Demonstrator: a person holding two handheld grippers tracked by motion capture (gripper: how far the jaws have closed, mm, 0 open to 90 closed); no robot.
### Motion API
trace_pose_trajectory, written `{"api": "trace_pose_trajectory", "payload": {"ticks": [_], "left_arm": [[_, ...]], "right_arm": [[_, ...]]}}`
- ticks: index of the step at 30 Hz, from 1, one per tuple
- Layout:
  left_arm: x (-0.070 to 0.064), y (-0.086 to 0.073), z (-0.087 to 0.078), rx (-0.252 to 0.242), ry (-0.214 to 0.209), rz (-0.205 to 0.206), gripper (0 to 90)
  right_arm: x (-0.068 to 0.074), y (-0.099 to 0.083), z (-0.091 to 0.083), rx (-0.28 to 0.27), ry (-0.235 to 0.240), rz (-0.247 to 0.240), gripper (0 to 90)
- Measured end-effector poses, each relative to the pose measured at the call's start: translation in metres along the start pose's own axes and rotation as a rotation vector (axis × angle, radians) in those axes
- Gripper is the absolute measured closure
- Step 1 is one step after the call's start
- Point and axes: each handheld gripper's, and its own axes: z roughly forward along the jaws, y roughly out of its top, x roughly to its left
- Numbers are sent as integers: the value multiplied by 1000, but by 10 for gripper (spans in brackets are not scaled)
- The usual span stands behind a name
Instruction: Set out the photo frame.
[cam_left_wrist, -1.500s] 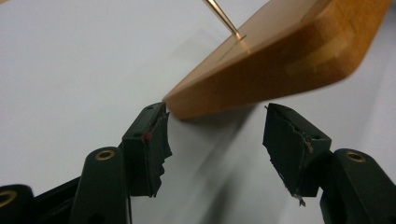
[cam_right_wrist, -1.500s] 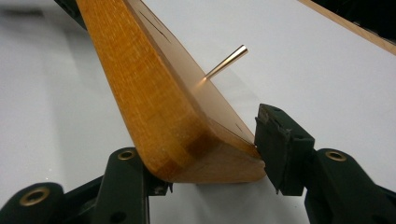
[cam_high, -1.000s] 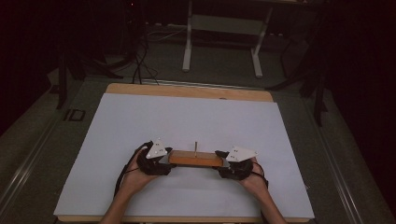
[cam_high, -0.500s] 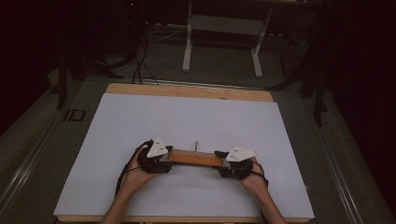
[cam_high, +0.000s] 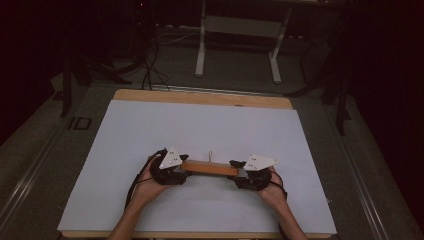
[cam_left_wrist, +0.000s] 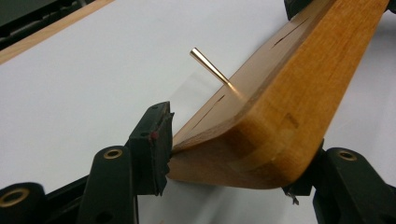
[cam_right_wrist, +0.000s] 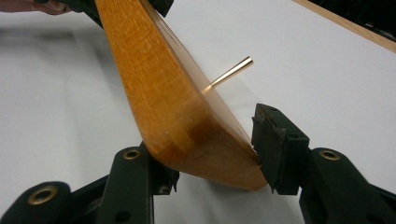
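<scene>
In the lower middle of the high view, your left gripper (cam_high: 176, 169) sat at the board's (cam_high: 209, 168) left end and your right gripper (cam_high: 246, 173) at its right, a pin (cam_high: 210, 156) rising from its middle, all over the table (cam_high: 150, 125).

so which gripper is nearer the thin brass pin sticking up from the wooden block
Left. The left gripper clamps the wooden block's left end, closer to the brass pin; the right gripper clamps the far right end.

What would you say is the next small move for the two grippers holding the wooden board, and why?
Probably a slow, level lift with both hands together. The left gripper and right gripper each clamp one end of the wooden board, and its brass pin stands upright, so uneven lifting could twist the board between the jaws.
</scene>
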Motion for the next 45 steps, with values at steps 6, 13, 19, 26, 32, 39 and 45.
{"api": "trace_pose_trajectory", "payload": {"ticks": [6, 13, 19, 26, 32, 39, 45], "left_arm": [[-3, 2, 0, -6, 2, 17, 455], [-7, 6, 0, -7, -5, 37, 486], [-10, 8, -1, 2, 19, 64, 516], [-12, 10, -1, 6, 38, 86, 544], [-12, 10, -2, 2, 40, 110, 564], [-12, 10, -4, 0, 34, 107, 570], [-10, 12, -7, -14, 21, 91, 570]], "right_arm": [[-2, 0, 0, -4, 6, 11, 520], [-5, 0, 0, -4, 1, 18, 504], [-7, 0, -1, -10, -11, 18, 500], [-7, 2, -2, -13, -41, 9, 502], [-7, 3, -4, -19, -47, 5, 511], [-6, 5, -5, -21, -50, 5, 522], [-5, 7, -6, -26, -45, 13, 524]]}}
